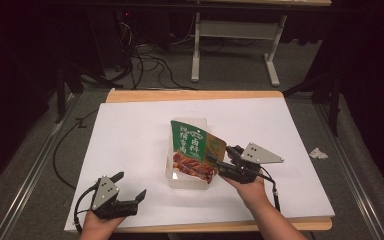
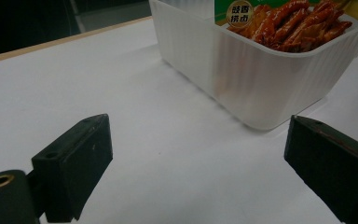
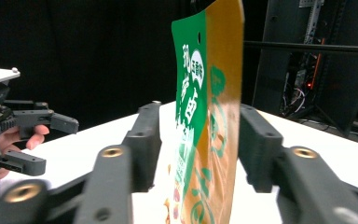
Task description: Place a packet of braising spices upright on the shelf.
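A green and orange snack packet [image 1: 195, 147] printed with glazed meat stands tilted in a clear ribbed plastic container [image 1: 172, 175] at the middle of the white-covered table. My right gripper [image 1: 219, 161] reaches in from the right. Its jaws straddle the packet's [image 3: 209, 93] right edge with the pads apart from it, so it is open. My left gripper [image 1: 131, 184] rests wide open near the table's front left corner with nothing between its jaws. In the left gripper view [image 2: 200, 158] the container [image 2: 261, 84] with the packet [image 2: 289, 21] lies just ahead. The left gripper [image 3: 58, 145] is visible far off in the right gripper view.
A white sheet [image 1: 130, 130] covers the wooden tabletop [image 1: 190, 95]. White desk legs [image 1: 196, 50] and tangled cables [image 1: 145, 65] lie on the floor behind. A crumpled scrap of paper [image 1: 318, 153] lies on the floor to the right. Metal rails run along both sides.
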